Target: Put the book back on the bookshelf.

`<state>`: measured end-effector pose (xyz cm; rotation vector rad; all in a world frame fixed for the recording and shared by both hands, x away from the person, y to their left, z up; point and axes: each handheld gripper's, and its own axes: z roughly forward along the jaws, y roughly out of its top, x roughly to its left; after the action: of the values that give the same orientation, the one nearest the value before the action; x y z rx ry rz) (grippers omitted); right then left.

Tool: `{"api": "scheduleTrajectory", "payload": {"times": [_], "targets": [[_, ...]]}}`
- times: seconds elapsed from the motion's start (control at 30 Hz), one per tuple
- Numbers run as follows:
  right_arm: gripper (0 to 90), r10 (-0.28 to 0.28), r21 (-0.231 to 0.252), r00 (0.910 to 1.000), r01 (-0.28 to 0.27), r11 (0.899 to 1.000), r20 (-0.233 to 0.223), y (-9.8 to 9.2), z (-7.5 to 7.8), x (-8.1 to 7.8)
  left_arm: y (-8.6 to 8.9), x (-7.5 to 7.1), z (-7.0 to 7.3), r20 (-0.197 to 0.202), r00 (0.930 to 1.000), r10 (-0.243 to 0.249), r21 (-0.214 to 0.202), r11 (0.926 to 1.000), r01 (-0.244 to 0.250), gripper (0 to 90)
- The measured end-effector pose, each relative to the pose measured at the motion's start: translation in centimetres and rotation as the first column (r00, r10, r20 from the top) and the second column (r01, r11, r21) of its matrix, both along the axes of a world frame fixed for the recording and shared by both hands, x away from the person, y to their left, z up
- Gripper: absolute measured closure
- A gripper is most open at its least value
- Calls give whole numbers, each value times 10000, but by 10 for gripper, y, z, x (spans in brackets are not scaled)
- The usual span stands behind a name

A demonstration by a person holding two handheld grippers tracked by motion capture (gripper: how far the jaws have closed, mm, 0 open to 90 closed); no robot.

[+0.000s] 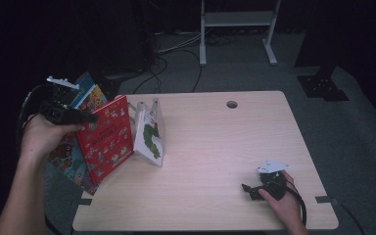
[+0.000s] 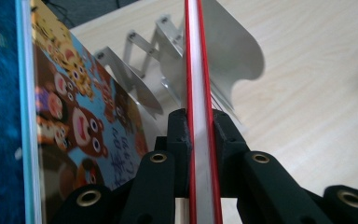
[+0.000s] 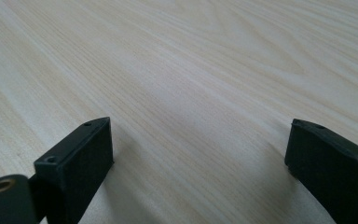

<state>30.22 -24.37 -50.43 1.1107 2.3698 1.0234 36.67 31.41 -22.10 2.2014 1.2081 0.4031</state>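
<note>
A red picture book (image 1: 105, 139) stands tilted at the table's left edge, and my left gripper (image 1: 85, 117) is shut on its upper edge. In the left gripper view the book's thin red-and-white edge (image 2: 199, 70) runs up between the two black pads (image 2: 179, 135), which press on both sides of it. A white book with a green caterpillar (image 1: 149, 137) leans against a folding metal book stand (image 1: 144, 105) just to the right. My right gripper (image 1: 248, 190) rests low at the table's front right with its jaws wide apart and nothing but bare wood (image 3: 196, 93) between them.
More picture books (image 1: 85, 93) stand left of the red one, off the table's edge; one with cartoon bears (image 2: 74, 121) is close beside my left gripper. The metal stand's plates (image 2: 233, 51) rise right behind the red book. A cable hole (image 1: 232, 104) sits at the table's far side.
</note>
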Motion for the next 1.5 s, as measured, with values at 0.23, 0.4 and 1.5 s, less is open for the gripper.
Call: {"api": "scheduleTrajectory", "payload": {"times": [0.23, 0.4, 1.5], "targets": [[68, 0, 4, 10000, 0, 10000, -1, 0, 0, 0, -5, 24, -9, 199, 9972, 717, -167, 9973, -713, 794], [68, -6, 11, 10000, 6, 10000, 3, 0, 0, 0, -9, 36, -15, 393, 9942, 1002, -382, 9944, -987, 794], [69, 76, -17, 10000, -76, 10000, 18, 1, 0, 3, -14, 56, -45, 223, 9915, 1278, -308, 9914, -1271, 785]]}}
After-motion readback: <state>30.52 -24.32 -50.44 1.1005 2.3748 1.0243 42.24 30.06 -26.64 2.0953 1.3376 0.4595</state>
